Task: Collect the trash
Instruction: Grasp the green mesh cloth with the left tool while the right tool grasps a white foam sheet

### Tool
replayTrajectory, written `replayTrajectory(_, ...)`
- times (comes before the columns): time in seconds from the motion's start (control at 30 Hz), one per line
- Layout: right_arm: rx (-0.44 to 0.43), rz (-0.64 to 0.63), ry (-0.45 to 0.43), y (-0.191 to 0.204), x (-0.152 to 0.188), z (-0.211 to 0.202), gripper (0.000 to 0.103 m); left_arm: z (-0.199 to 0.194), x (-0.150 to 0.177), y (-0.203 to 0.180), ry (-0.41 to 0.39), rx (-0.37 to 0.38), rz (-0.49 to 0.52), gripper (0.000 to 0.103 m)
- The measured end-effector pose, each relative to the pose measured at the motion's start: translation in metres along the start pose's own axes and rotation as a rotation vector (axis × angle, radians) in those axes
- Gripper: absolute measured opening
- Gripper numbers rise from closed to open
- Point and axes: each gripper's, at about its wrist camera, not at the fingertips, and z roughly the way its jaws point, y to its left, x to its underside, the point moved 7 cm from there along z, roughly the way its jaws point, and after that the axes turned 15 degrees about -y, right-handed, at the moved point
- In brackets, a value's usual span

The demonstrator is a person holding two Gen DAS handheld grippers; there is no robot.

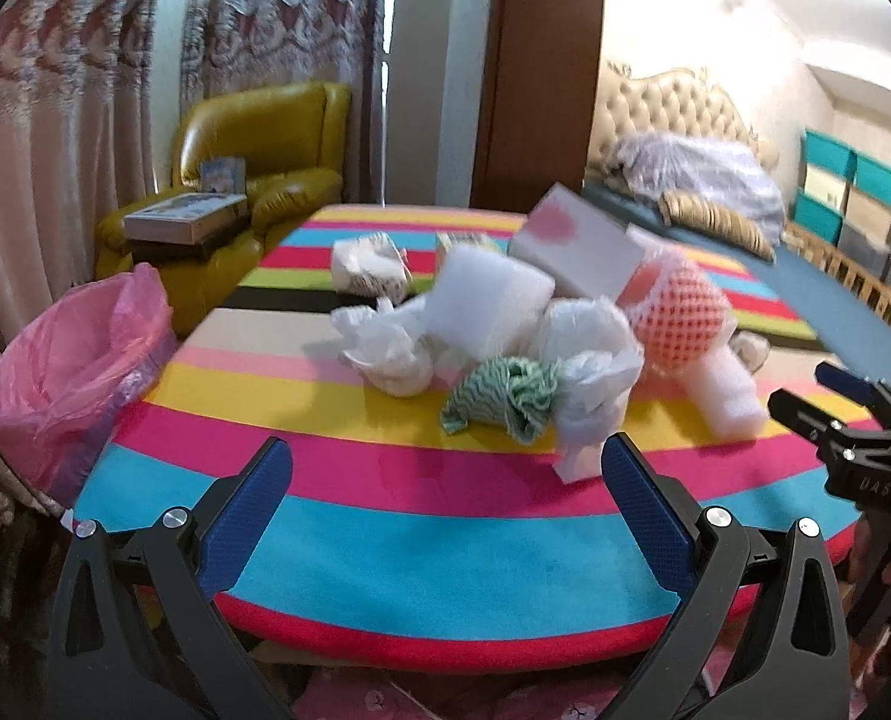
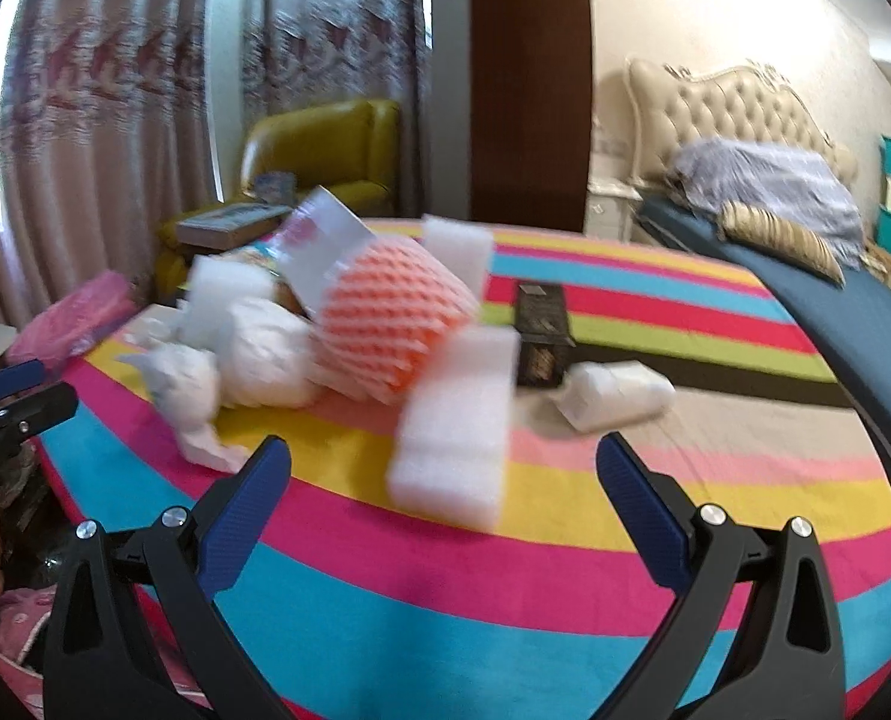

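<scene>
A pile of trash lies on a round table with a striped cloth (image 1: 385,516): white plastic bags (image 1: 385,348), a white foam roll (image 1: 493,300), a green-white rag (image 1: 505,396), an orange foam fruit net (image 1: 679,318), a white foam block (image 2: 457,420) and a white box (image 1: 577,246). A bin with a pink liner (image 1: 73,372) stands left of the table. My left gripper (image 1: 445,468) is open and empty, just short of the rag. My right gripper (image 2: 442,468) is open and empty, with the foam block just ahead between its fingers. The right gripper also shows in the left wrist view (image 1: 829,414).
A black box (image 2: 541,330) and a white wrapped packet (image 2: 613,390) lie on the table's right part. A yellow armchair (image 1: 265,168) with boxes stands behind the bin. Curtains hang at the back left. A bed (image 2: 805,252) borders the table at the right.
</scene>
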Motion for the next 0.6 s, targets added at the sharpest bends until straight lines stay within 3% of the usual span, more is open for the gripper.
replayTrajectory(0.13, 0.011, -0.007, 0.036, -0.006, 0.006, 0.011, 0.099, 0.023, 0.008, -0.018, 0.079, 0.079, 0.053, 0.097)
replayTrajectory(0.27, 0.011, -0.02, 0.068, -0.008, 0.007, 0.026, 0.098, 0.041, 0.011, -0.039, 0.104, 0.121, 0.099, 0.096)
replayTrajectory(0.47, 0.02, -0.019, 0.16, -0.008, 0.014, 0.051, 0.088, 0.05, 0.01, -0.037, 0.132, 0.146, 0.032, 0.091)
replayTrajectory(0.5, 0.024, -0.021, 0.174, -0.009, 0.016, 0.055, 0.084, 0.048, 0.011, -0.033, 0.133, 0.149, 0.02, 0.091)
replayTrajectory(0.6, 0.01, -0.038, 0.187, -0.006, 0.017, 0.061, 0.053, 0.046, 0.014, -0.019, 0.139, 0.142, 0.005, 0.091)
